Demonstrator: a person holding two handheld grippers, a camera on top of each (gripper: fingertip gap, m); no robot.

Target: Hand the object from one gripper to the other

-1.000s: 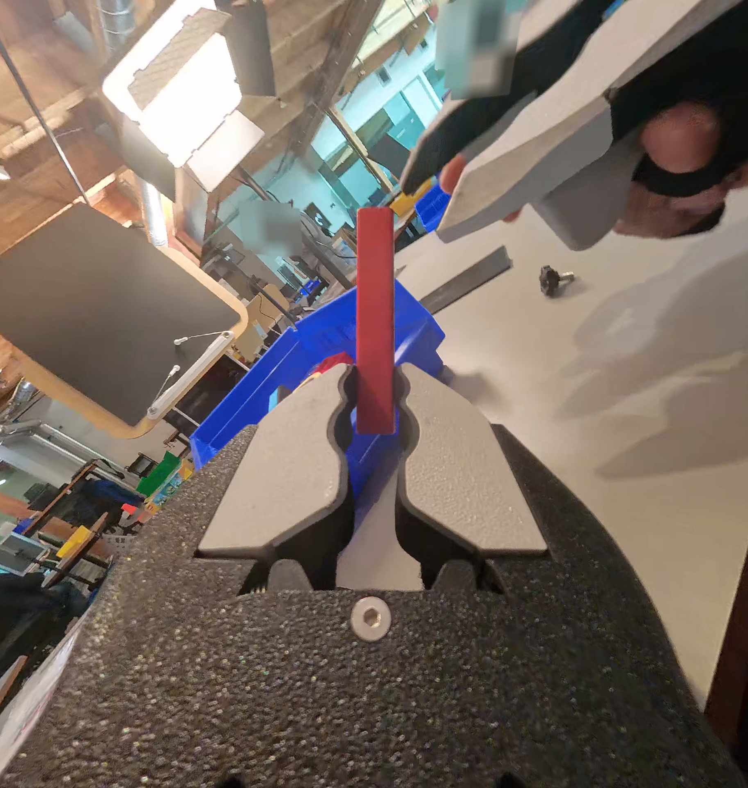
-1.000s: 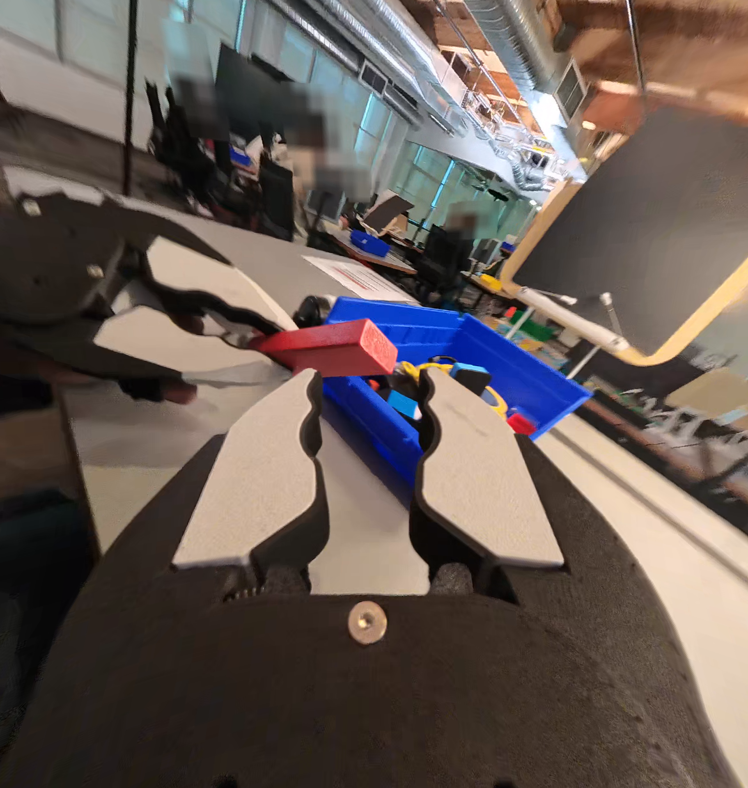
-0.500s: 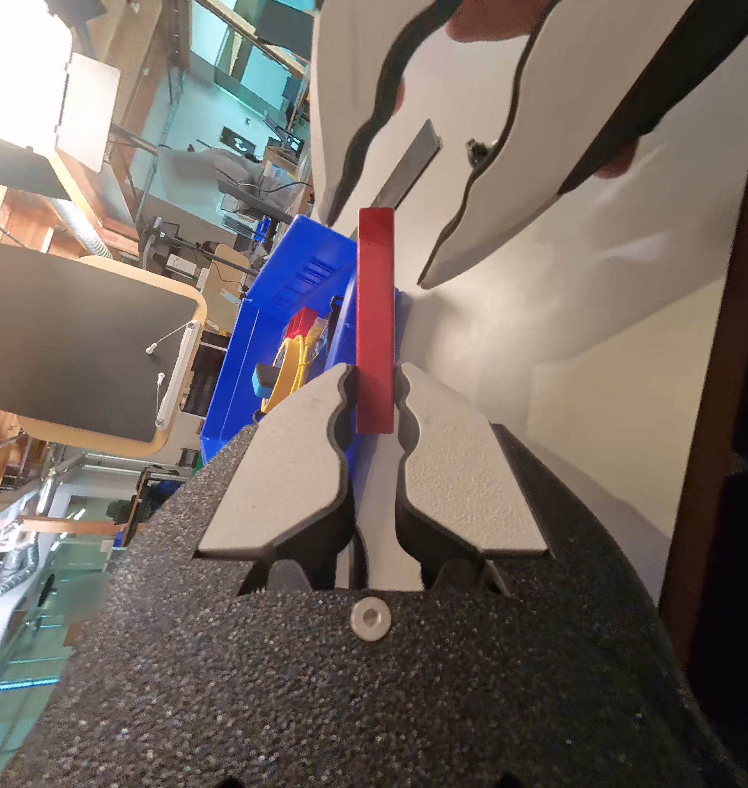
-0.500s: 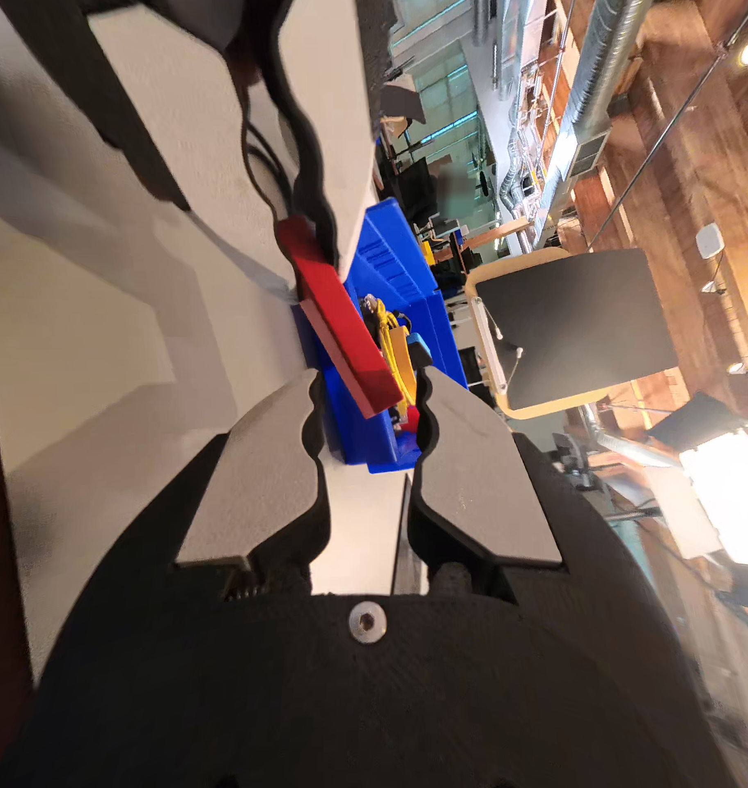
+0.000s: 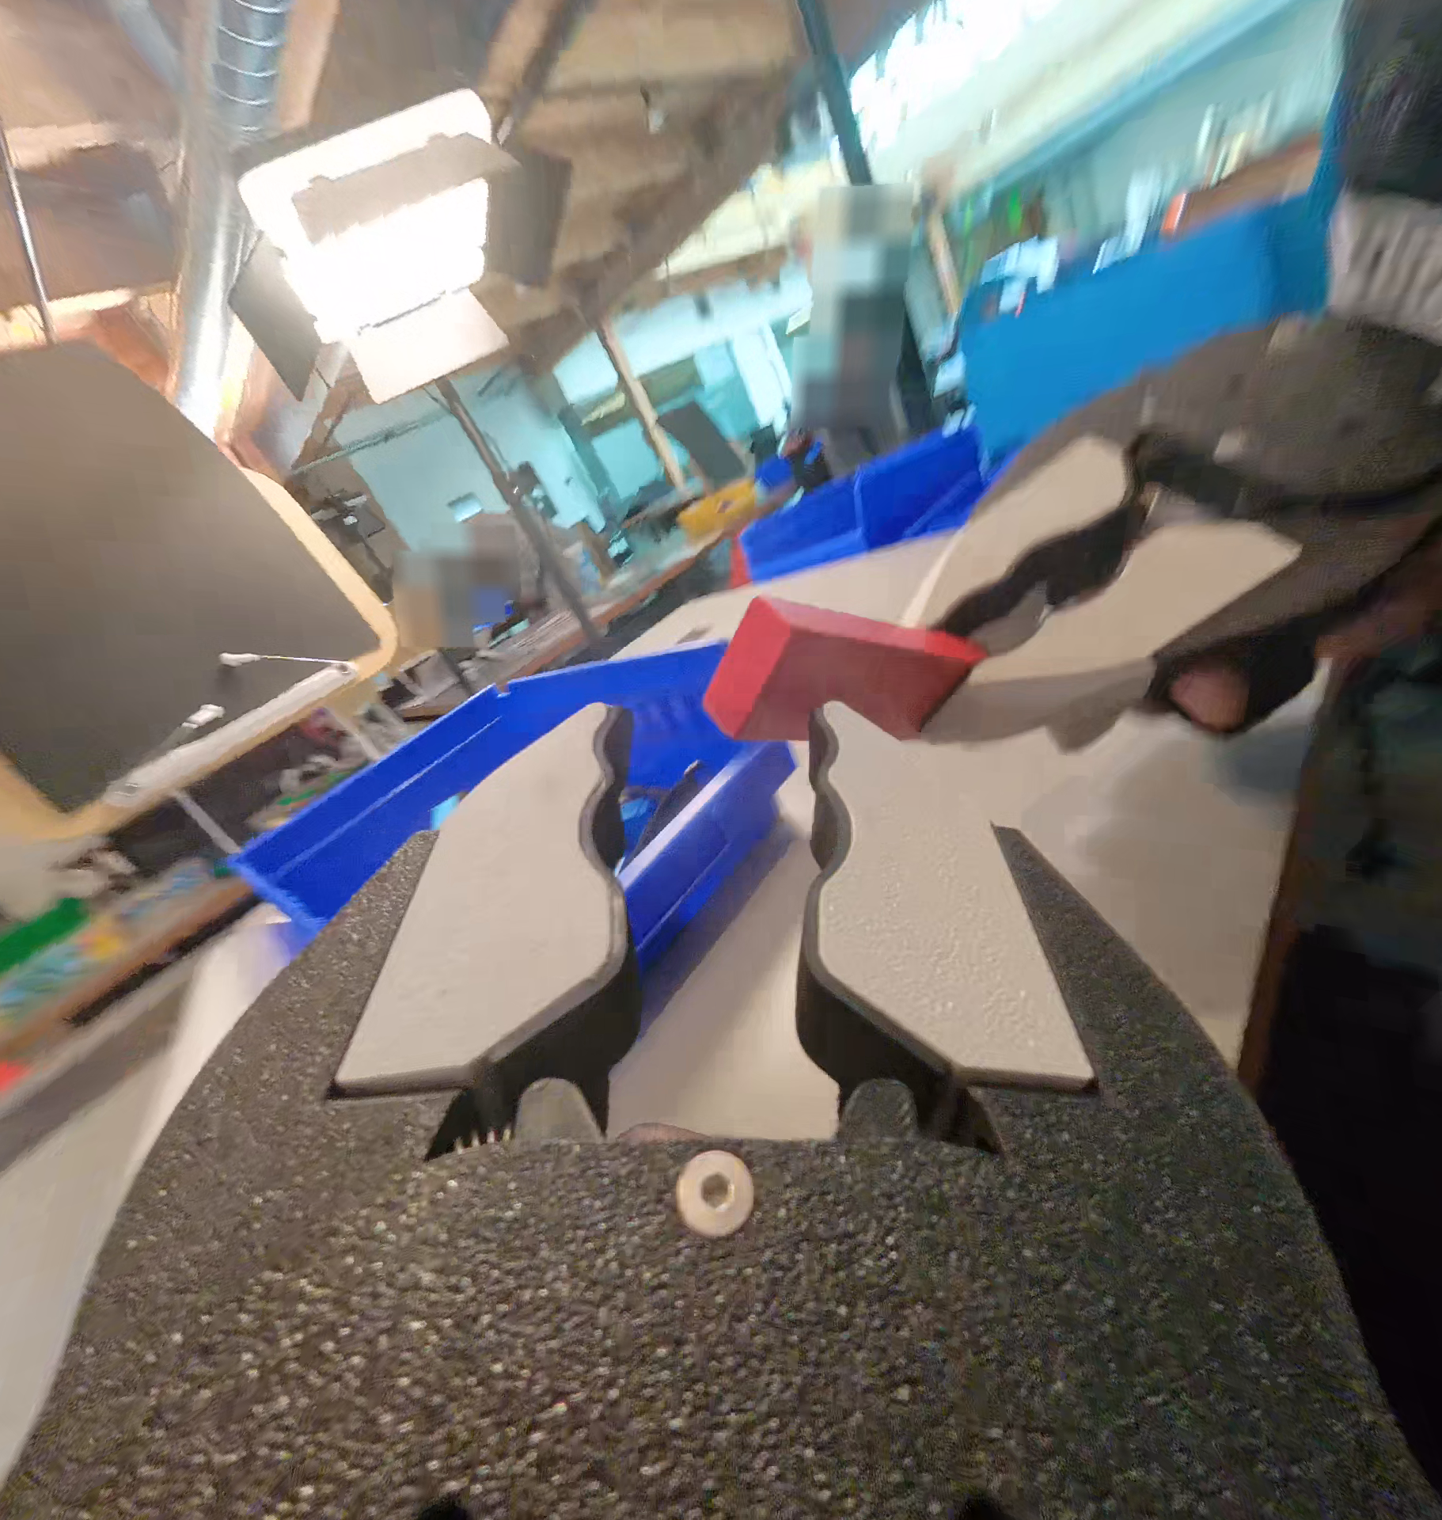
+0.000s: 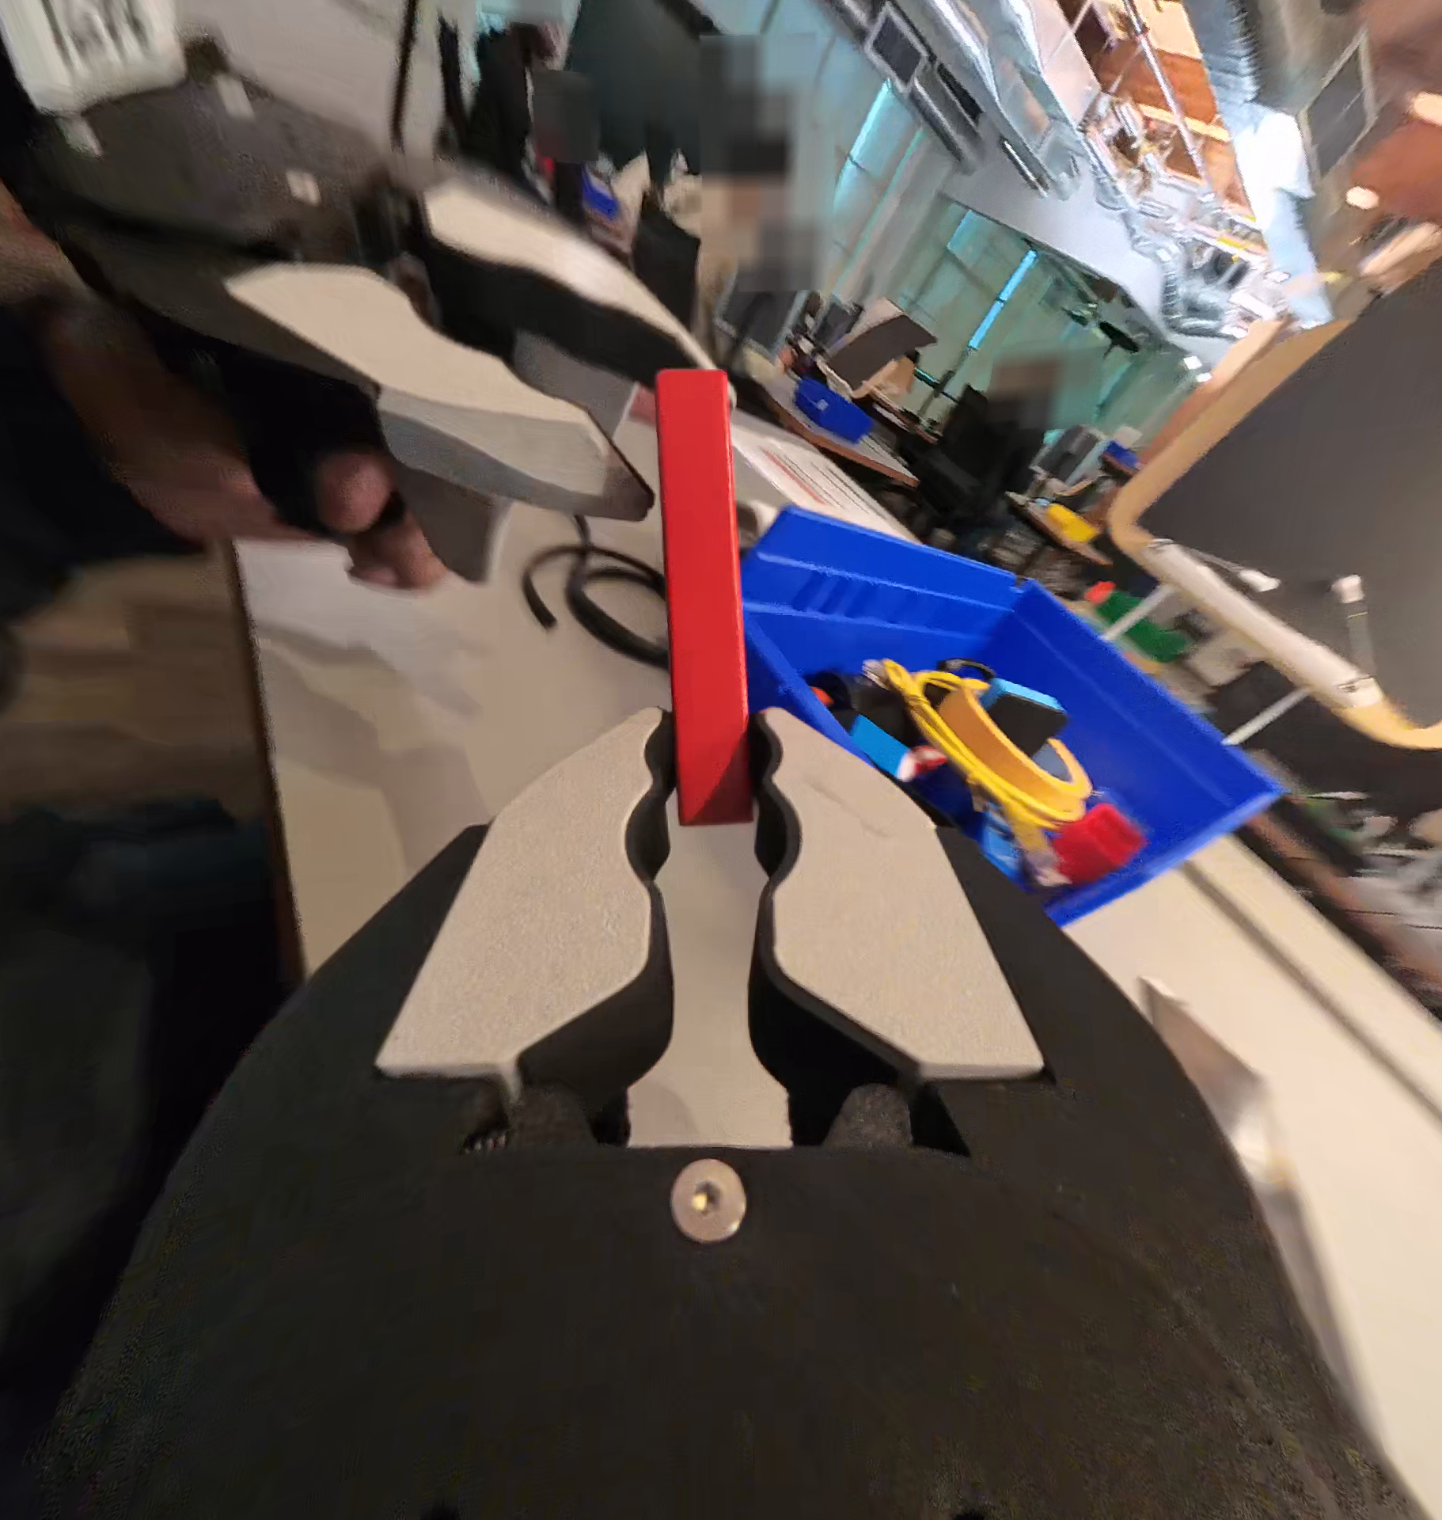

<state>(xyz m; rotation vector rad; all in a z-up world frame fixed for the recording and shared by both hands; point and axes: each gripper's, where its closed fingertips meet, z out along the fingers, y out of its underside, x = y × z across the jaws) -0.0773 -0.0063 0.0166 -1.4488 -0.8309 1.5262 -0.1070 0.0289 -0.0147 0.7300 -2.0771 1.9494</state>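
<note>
The red block (image 6: 697, 559) stands upright in my right gripper (image 6: 705, 724), which is shut on its lower end. My left gripper (image 6: 631, 444) shows at the upper left of the right wrist view, jaws apart, its tips just left of the block's top and off it. In the left wrist view my left gripper (image 5: 714, 724) is open and empty. The red block (image 5: 833, 674) hangs just beyond its fingertips, held from the right by my right gripper (image 5: 968, 654). Both hover above the grey table (image 6: 422, 740).
A blue bin (image 6: 1112, 683) with a yellow cable, a red piece and other small parts sits on the table behind the block; it also shows in the left wrist view (image 5: 422, 814). A black cable (image 6: 594, 592) lies left of the bin. The table's front edge is at the left.
The red block has passed from my left gripper to my right. The right gripper closed on it, the left opened and drew back. Both views have swung round.
</note>
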